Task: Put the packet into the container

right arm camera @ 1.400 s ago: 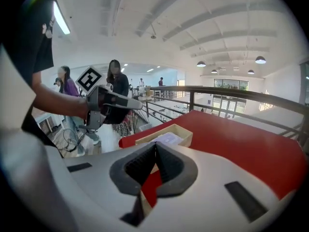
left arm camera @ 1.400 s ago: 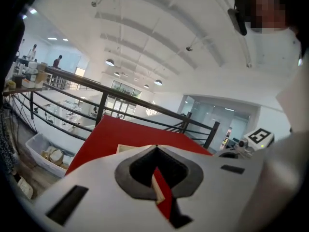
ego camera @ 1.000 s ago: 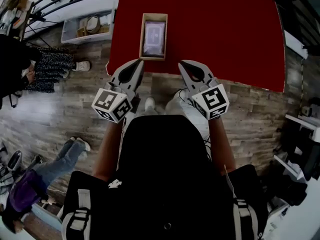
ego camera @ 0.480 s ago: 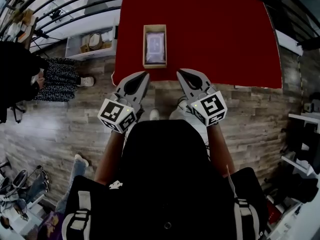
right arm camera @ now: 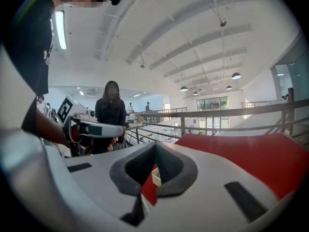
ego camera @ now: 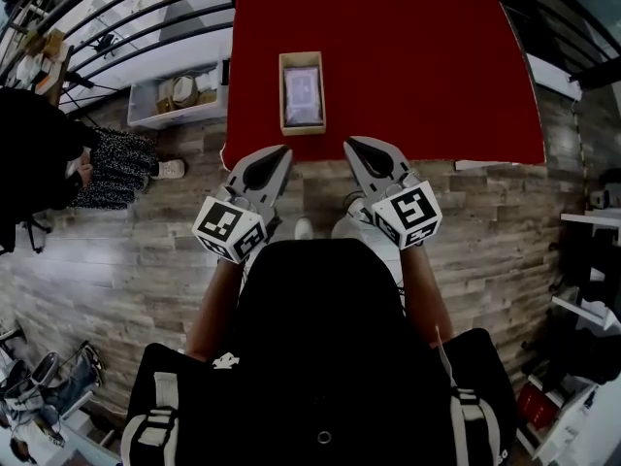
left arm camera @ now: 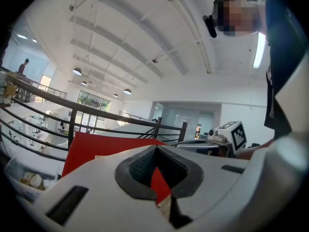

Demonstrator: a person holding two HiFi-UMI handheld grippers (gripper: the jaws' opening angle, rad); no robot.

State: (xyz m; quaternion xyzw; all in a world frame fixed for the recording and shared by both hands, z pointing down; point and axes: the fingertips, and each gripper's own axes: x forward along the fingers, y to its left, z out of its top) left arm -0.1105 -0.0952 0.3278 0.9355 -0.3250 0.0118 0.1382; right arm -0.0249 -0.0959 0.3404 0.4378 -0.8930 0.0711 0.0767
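Observation:
On the red table (ego camera: 417, 66) stands a small cardboard container (ego camera: 302, 92) near the front edge, and the pale purple packet (ego camera: 302, 94) lies flat inside it. My left gripper (ego camera: 282, 152) hovers just in front of the table's near edge, below and left of the container, jaws shut with nothing in them. A little to the right, my right gripper (ego camera: 351, 145) is shut and empty too. In the left gripper view the closed jaws (left arm camera: 157, 151) point at the red table (left arm camera: 96, 149). The right gripper view shows its closed jaws (right arm camera: 155, 149) with a corner of the container (right arm camera: 155, 178) behind them.
A black railing (ego camera: 126, 27) runs along the table's left side, with a clear bin (ego camera: 175, 93) of items on the floor beside it. A person in dark clothes (ego camera: 39, 153) stands at the left. Wooden floor (ego camera: 485, 221) lies in front of the table.
Both grippers have drawn back from the table edge toward me and risen slightly, staying shut. The container with the packet has not moved on the table.

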